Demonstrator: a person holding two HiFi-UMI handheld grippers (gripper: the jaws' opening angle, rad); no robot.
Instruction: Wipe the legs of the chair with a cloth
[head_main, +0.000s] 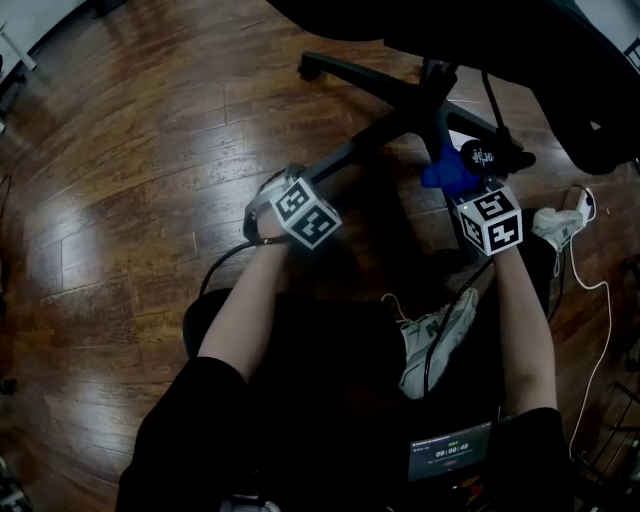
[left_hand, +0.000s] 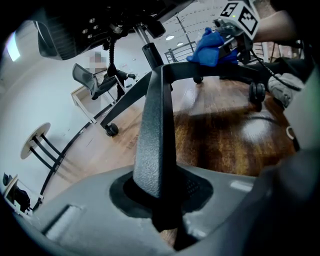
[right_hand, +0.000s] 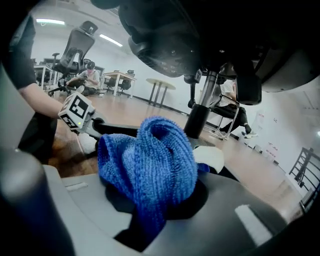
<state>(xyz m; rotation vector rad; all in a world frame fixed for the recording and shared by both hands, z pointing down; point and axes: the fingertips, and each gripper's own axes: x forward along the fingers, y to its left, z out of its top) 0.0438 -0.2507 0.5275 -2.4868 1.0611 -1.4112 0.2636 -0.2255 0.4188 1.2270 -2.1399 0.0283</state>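
Hand-held grippers were both found closed. The left hand-held gripper (left_hand: 162, 200) was clamped on a black chair leg (left_hand: 157, 125), whose textured spoke ran away from its jaws up to the central column (left_hand: 150, 52). The right hand-held gripper (right_hand: 150, 200) was clamped on a bunched blue cloth (right_hand: 150, 160), most of which stood out ahead of its jaws. The cloth was held close to another leg of the star base, near that column; whether it touched that leg could not be made out.

The cloth was judged soft, light and limp, with a looped pile that should drag well on the grained plastic. It was best pinched deep in a fold, so that a thick wad was left free in front of the jaws to wrap the spoke.

The chair was judged stiff and fairly heavy, yet free to roll on its castors (left_hand: 111, 130) and to swivel over the smooth wooden floor (head_main: 150, 150). A firm hold on a spoke, where it is narrow enough to be spanned, was therefore considered the right place to steady it.
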